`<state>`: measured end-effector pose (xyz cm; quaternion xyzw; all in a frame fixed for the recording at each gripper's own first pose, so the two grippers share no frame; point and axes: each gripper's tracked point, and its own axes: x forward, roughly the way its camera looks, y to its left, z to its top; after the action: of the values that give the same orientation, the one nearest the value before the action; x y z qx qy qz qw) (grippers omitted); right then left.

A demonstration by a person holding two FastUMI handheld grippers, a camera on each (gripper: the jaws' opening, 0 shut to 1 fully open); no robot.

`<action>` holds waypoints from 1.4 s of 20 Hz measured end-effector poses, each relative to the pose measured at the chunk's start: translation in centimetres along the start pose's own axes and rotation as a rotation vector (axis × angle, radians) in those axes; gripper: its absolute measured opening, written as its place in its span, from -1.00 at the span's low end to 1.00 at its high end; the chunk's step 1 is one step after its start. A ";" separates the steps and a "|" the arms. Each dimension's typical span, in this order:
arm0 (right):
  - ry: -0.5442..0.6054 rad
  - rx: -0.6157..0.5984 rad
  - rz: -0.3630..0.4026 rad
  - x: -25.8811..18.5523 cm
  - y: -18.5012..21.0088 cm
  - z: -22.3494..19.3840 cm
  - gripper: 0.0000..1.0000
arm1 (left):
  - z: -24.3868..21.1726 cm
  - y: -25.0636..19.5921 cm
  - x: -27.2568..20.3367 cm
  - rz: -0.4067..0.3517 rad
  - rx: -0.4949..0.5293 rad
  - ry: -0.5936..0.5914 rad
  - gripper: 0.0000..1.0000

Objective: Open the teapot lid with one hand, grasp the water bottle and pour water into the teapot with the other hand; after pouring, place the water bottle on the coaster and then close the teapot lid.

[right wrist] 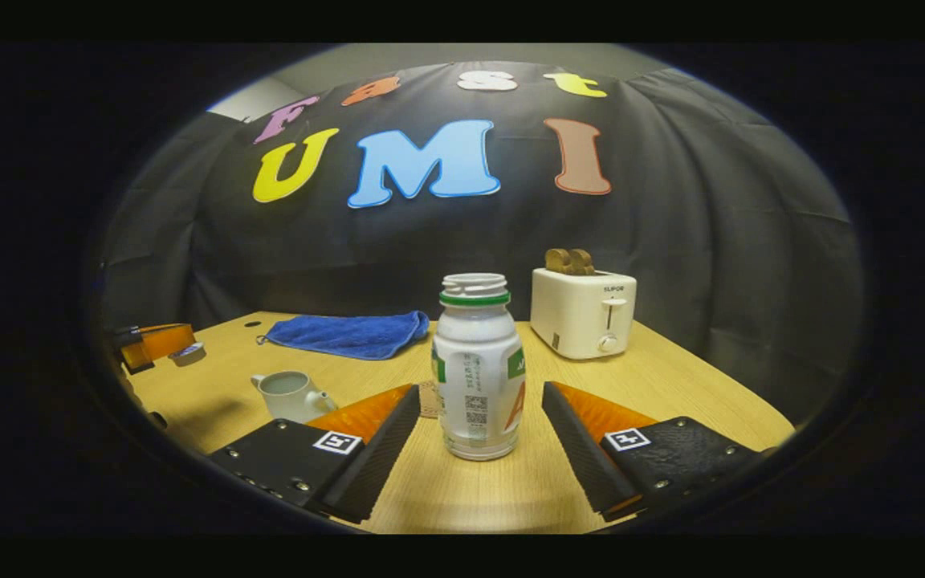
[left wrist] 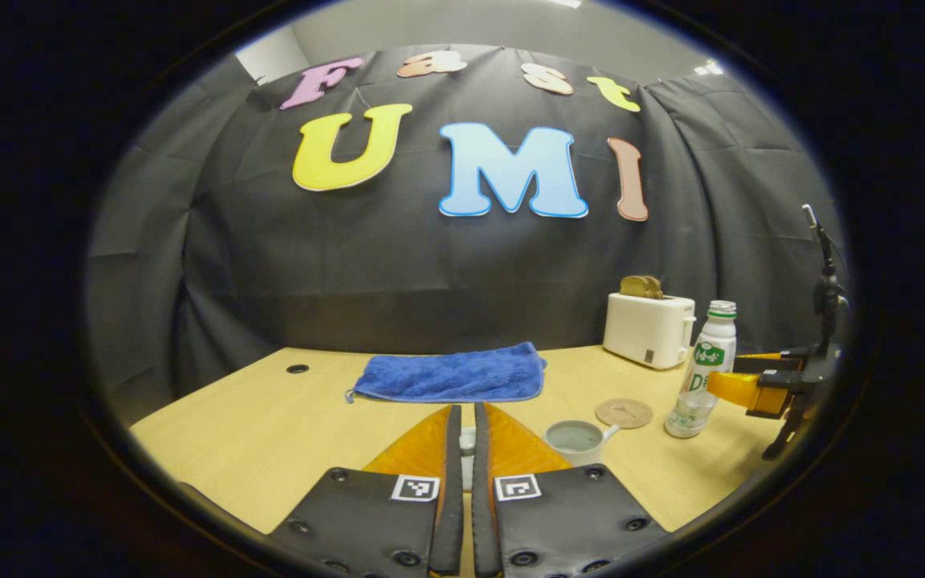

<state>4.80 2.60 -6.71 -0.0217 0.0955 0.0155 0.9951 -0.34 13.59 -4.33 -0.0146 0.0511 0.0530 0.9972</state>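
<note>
Right gripper view has the wooden table (right wrist: 655, 385) running to its right edge past the white toaster (right wrist: 583, 313), with the right gripper (right wrist: 474, 445) spread wide around the uncapped water bottle (right wrist: 474, 377), apart from both fingers. Left gripper view alone shows the round coaster (left wrist: 624, 413) clearly, beside the lidless teapot (left wrist: 576, 440). There the left gripper (left wrist: 466, 449) is nearly closed on a small pale object, probably the lid (left wrist: 467, 441), mostly hidden between the fingers.
</note>
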 end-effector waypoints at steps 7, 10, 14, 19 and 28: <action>0.045 -0.038 -0.037 1.4 0.0 -1.2 0.82 | -2.1 2.2 -0.6 0.016 -0.030 0.020 -0.70; 0.057 -0.056 -0.047 1.7 -0.1 -1.5 0.60 | -2.8 2.8 -0.6 0.023 -0.042 0.030 -0.77; 0.050 -0.066 -0.051 1.9 0.0 -1.4 0.53 | -3.5 3.0 -0.7 0.021 -0.044 0.035 -0.77; 0.036 -0.060 -0.051 2.0 0.0 -1.4 0.48 | -4.2 3.2 -0.5 0.020 -0.062 0.042 -0.70; 0.003 -0.237 -0.101 1.5 0.7 -0.9 0.41 | -5.1 4.3 -0.7 0.039 -0.085 0.040 -0.77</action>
<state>6.10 3.32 -7.87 -0.1439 0.0935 -0.0234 0.9849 -2.04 17.64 -9.40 -0.0571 0.0688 0.0742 0.9932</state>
